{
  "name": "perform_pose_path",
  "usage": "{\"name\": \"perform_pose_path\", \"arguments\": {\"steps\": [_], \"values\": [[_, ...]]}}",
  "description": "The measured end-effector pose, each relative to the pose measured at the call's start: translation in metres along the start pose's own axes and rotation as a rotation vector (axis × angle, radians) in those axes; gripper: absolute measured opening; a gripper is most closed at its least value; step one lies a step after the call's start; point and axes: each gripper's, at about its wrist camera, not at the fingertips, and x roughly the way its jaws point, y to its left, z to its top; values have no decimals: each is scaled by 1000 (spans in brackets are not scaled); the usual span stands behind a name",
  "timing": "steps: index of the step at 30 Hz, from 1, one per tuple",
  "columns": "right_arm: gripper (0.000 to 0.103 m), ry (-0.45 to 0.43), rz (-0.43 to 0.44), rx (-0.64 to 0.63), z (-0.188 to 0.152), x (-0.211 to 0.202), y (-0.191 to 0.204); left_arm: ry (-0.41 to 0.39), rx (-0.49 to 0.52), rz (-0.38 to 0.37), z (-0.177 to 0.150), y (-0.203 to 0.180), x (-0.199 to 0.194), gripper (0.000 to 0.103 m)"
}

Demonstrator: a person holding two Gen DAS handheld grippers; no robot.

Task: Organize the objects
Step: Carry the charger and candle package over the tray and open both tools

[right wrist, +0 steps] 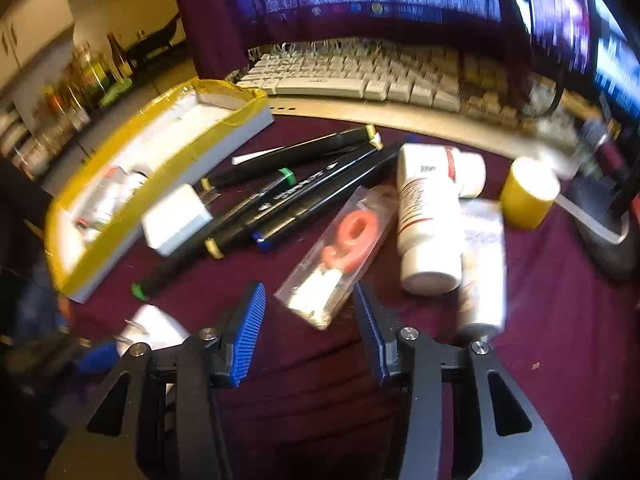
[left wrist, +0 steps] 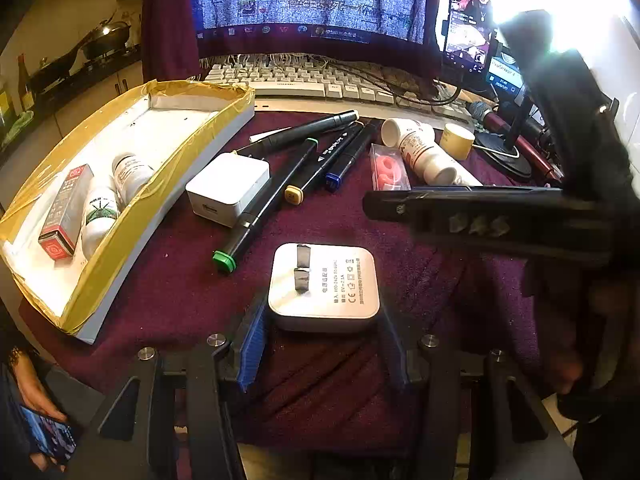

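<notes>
The left gripper (left wrist: 322, 354) pinched a white, rounded-square charger (left wrist: 323, 288) between ribbed blue pads (left wrist: 251, 354); it sat on the maroon cloth (left wrist: 168, 300) with its metal prongs facing up. The right gripper (right wrist: 310, 326) stood spread, its pads clear of a clear plastic packet (right wrist: 334, 254) holding orange rings, whose long axis ran diagonally away to the upper right. Only the left view showed the bottles (left wrist: 116, 192) inside the yellow-taped tray (left wrist: 132, 216) sharply; the right view was blurred. Black markers (left wrist: 280, 184) lay fanned beside a second charger (left wrist: 228, 188).
</notes>
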Motion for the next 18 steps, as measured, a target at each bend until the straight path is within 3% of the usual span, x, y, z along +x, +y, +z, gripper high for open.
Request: {"name": "perform_pose_path", "arguments": {"steps": [3,9,14,18], "values": [[31,-8,-33,-40,-5,-3,2,1,-9,-12,0,4,-1,46],[29,-6,9,13,-10,-14,-13,17,-42,-45,1,7,-2,45],[28,-70,11,10,-11,-38,-16,37,-111,-142,0,14,-13,45],[28,-58,90,68,-18,-38,-26,54,-184,-217,-8,24,-11,45]]}}
